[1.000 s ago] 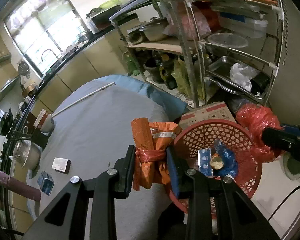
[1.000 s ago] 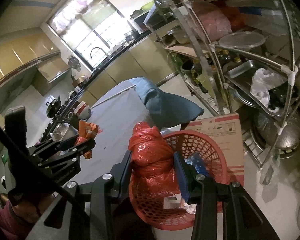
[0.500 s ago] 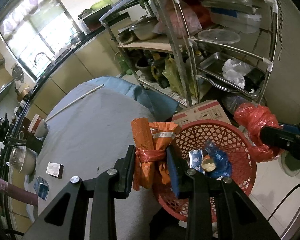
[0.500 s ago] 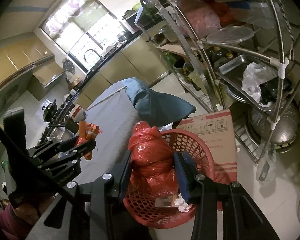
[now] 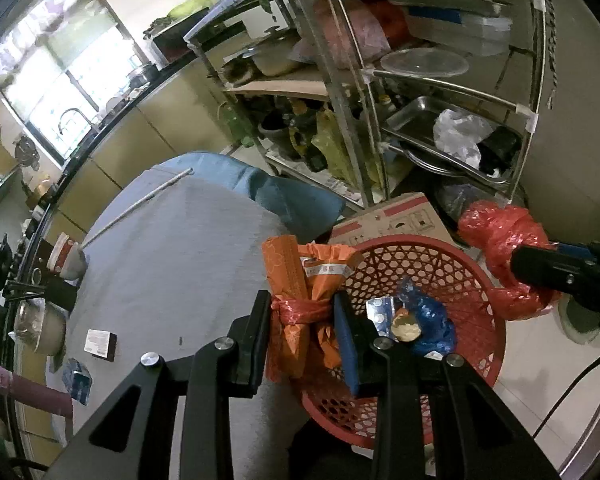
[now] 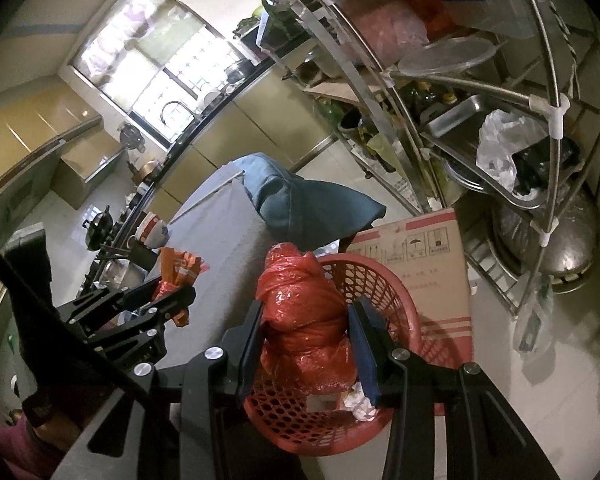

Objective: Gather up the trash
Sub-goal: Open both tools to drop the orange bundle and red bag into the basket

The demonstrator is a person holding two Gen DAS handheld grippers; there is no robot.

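At nine o'clock in the left wrist view, a small brown-and-white box point(image 5: 100, 344) lies flat on the grey tablecloth point(image 5: 172, 264), with a blue foil packet point(image 5: 77, 380) near it at eight o'clock. At centre, the left gripper point(image 5: 302, 334) pinches an orange bag bundle point(image 5: 300, 304) tied round its waist with red plastic; the bundle stands upright between the jaws, over the table edge just beside the rim of the red mesh basket point(image 5: 476, 280). Inside the basket, at four o'clock from the bundle, lie a blue plastic wrapper point(image 5: 432, 320) and a silver blister pack point(image 5: 382, 312). At three o'clock the right gripper's black body enters the frame, carrying a knotted red plastic bag point(image 5: 504, 248) above the basket's far rim.

In the right wrist view, the left gripper point(image 6: 172, 292) with its orange bundle point(image 6: 178, 268) sits at nine o'clock. At centre, the right gripper point(image 6: 308, 340) clamps the red plastic bag point(image 6: 304, 312) over the basket point(image 6: 384, 284). A cardboard box point(image 6: 428, 256) stands behind the basket at two o'clock, touching it, beside a steel rack point(image 6: 460, 80).
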